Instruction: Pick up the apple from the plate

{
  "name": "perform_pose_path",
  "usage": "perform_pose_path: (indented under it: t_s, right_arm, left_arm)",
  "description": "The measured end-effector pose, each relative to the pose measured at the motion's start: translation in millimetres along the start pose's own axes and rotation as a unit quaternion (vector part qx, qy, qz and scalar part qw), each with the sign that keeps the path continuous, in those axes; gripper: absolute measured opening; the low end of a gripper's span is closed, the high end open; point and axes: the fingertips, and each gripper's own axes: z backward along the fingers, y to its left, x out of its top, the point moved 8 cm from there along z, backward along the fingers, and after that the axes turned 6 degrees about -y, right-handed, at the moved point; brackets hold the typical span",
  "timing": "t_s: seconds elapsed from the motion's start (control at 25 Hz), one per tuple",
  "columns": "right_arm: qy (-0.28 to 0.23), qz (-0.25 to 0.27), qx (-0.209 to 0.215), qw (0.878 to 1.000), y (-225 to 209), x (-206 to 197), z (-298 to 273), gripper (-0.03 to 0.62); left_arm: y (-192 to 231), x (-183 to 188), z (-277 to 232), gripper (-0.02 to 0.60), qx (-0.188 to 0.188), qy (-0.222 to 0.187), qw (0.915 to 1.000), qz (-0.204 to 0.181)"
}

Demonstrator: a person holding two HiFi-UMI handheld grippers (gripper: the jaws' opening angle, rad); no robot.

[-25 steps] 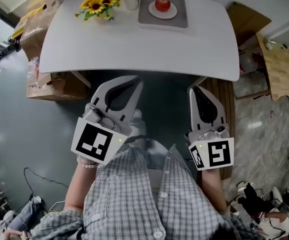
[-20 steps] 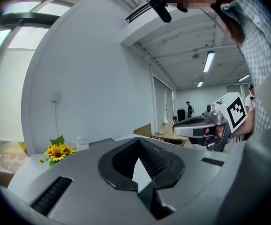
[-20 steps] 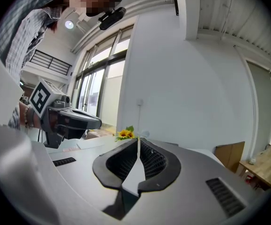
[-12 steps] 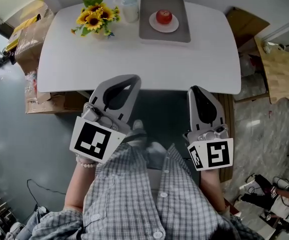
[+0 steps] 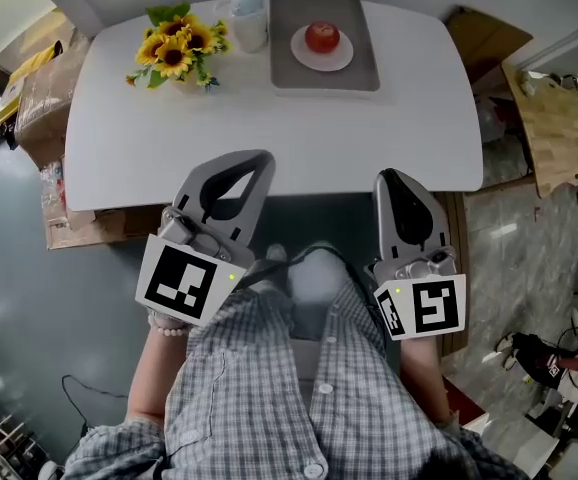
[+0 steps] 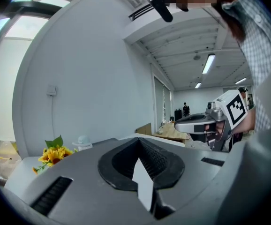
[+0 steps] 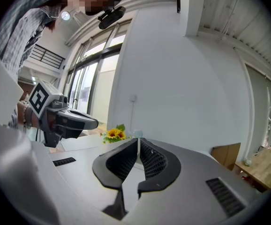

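The red apple (image 5: 322, 36) sits on a small white plate (image 5: 300, 51), which rests on a grey tray (image 5: 294, 74) at the far side of the white table (image 5: 269, 128). Both grippers are held low at the table's near edge, far short of the apple. My left gripper (image 5: 263, 159) is shut with nothing in it, its tips meeting (image 6: 138, 140). My right gripper (image 5: 389, 175) is also shut and empty (image 7: 139, 140). Each gripper view shows the other gripper off to the side; the apple appears in neither.
A bunch of sunflowers (image 5: 169, 48) and a pale cup (image 5: 249, 18) stand at the table's far left. Cardboard boxes (image 5: 34, 93) lie on the floor to the left. A wooden board (image 5: 554, 118) and a brown box (image 5: 474, 33) are on the right.
The table has drawn nearer and lower in the head view. Both gripper tips now overlap its near edge. Both grippers stay shut.
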Motion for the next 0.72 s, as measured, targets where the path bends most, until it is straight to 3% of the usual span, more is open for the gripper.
perform_pose_path:
  t_s: [0.52, 0.72]
  right_arm:
    - [0.006, 0.005, 0.028, 1.0, -19, -5, -39, 0.032]
    - [0.013, 0.013, 0.036, 0.999, -41, -6, -67, 0.032]
  left_arm:
    - [25, -8, -31, 0.011, 0.02, 0.008, 0.9997, 0.015]
    - [37, -11, -53, 0.011, 0.027, 0.029, 0.9989, 0.023]
